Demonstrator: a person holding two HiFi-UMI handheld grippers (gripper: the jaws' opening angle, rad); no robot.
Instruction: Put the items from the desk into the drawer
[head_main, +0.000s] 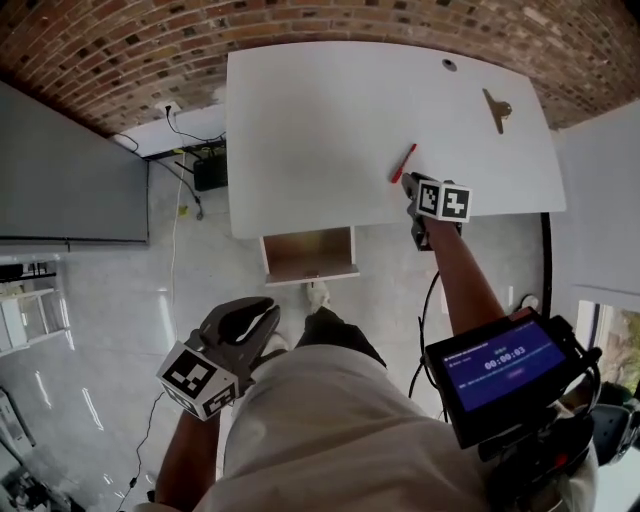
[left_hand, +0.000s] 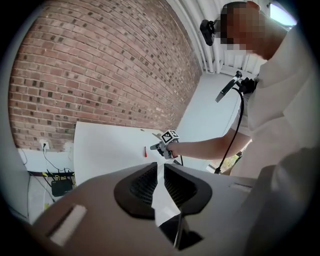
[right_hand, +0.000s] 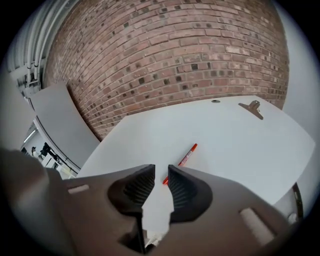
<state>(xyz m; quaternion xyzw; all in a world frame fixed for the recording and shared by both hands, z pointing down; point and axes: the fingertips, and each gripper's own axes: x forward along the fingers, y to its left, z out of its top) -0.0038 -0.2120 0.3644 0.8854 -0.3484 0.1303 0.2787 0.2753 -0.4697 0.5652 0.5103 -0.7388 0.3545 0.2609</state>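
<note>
Right tongs (right_hand: 160, 172), narrowly parted and empty, hover just short of the red pen (right_hand: 182, 159) on the white tabletop (head_main: 320, 130), a light, stiff, likely slick stick best pinched across mid-barrel, while the left tongs (left_hand: 159, 172) hang low, slightly parted, empty

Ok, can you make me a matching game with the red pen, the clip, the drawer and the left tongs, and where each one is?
1 red pen
2 clip
3 drawer
4 left tongs

A open, below the desk's near edge
B far right part of the desk
C just ahead of the right tongs
D down low, off the desk

Pairs: 1-C, 2-B, 3-A, 4-D
</note>
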